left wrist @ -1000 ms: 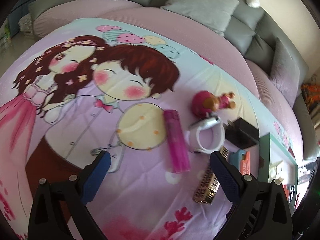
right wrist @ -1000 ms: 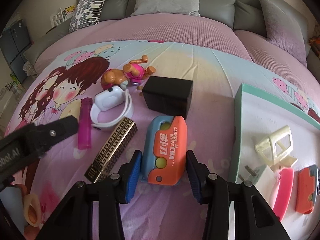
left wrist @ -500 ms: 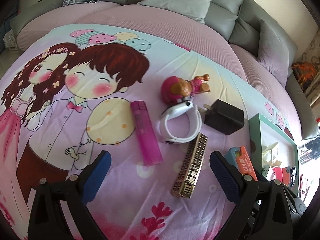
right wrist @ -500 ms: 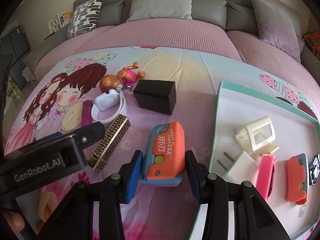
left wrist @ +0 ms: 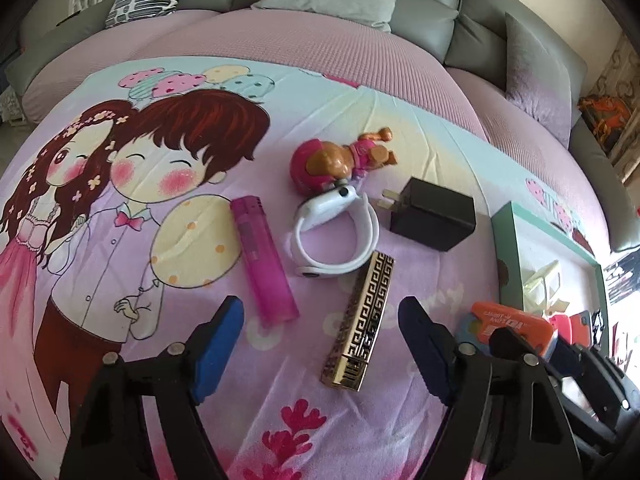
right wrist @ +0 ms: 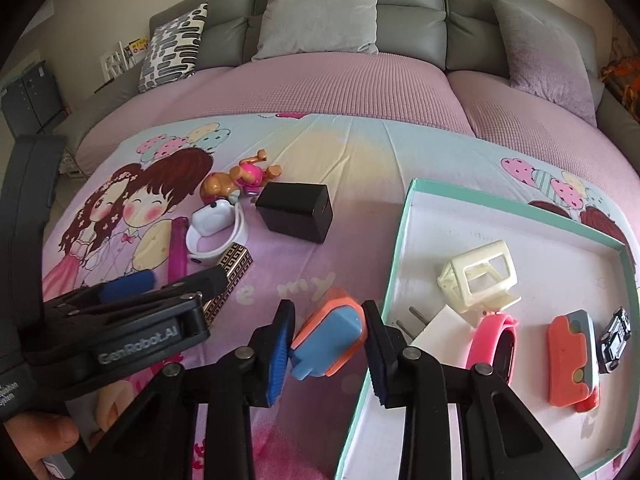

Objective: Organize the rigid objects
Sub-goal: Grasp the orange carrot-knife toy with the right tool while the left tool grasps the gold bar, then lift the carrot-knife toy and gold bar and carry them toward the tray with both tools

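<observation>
My right gripper (right wrist: pixel 328 340) is shut on an orange-and-blue carrot knife (right wrist: pixel 330 338) and holds it tilted above the sheet, just left of the teal-rimmed white tray (right wrist: pixel 394 240). The knife also shows in the left wrist view (left wrist: pixel 508 322). My left gripper (left wrist: pixel 320 332) is open and empty above the sheet. Ahead of it lie a pink lighter (left wrist: pixel 262 256), a gold patterned bar (left wrist: pixel 362 318), a white watch (left wrist: pixel 336 236), a black charger (left wrist: pixel 434 214) and a toy figure (left wrist: pixel 336 162).
The tray holds a cream plastic frame (right wrist: pixel 478 276), a white plug (right wrist: pixel 440 326), a pink band (right wrist: pixel 494 344), a second orange knife (right wrist: pixel 572 364) and a small black toy car (right wrist: pixel 614 338). Grey cushions (right wrist: pixel 320 16) line the sofa back behind.
My right gripper has lifted the carrot knife off the sheet and carried it right toward the tray's edge, tilting it. My left gripper has shifted so the gold bar lies between its fingers' line.
</observation>
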Demonstrator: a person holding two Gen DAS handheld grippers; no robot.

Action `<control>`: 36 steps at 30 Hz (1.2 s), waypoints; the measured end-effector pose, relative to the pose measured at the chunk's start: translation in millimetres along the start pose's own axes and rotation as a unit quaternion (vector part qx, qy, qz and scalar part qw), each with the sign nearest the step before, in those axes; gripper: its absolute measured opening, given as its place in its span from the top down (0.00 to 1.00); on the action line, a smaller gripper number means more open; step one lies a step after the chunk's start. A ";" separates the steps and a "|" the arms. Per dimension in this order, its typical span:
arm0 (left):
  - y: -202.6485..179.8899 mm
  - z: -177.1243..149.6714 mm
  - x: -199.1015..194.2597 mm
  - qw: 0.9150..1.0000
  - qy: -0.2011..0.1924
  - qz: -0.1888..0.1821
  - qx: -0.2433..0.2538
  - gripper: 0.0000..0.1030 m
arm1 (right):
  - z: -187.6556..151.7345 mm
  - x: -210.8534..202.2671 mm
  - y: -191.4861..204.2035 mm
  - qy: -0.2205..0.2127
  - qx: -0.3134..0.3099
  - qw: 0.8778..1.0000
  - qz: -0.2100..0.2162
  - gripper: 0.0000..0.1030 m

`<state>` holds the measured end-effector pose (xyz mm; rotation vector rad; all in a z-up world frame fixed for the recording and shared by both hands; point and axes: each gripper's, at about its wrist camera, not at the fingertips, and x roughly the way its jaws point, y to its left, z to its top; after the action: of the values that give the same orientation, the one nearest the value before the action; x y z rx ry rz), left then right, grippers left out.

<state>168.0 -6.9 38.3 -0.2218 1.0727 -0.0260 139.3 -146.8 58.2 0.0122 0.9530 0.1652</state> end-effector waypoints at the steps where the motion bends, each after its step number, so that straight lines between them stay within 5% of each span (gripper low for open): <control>1: -0.9 -0.2 0.5 1.000 0.001 0.003 0.003 0.24 | 0.1 -0.5 -1.0 -0.001 0.001 1.000 0.001 0.65; 11: -13.4 -5.4 4.4 0.999 0.006 0.007 0.038 0.54 | 0.2 -3.7 -7.6 -0.005 0.013 1.000 0.012 0.65; 13: -15.5 -5.9 4.6 0.999 0.005 -0.004 0.046 0.72 | 0.5 -4.4 -7.9 -0.006 0.014 1.000 0.014 0.72; 15: -18.9 -6.9 5.0 0.998 0.004 -0.011 0.055 0.80 | 0.4 -4.3 -8.8 -0.006 0.016 1.000 0.016 0.77; 36: -26.4 -11.4 18.1 0.997 0.018 0.000 0.080 0.83 | -2.6 8.3 -5.8 0.009 0.010 1.000 0.012 0.77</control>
<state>169.0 -36.9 22.5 -0.0780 1.1005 -0.1155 142.7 -151.4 49.5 0.0409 0.9727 0.1772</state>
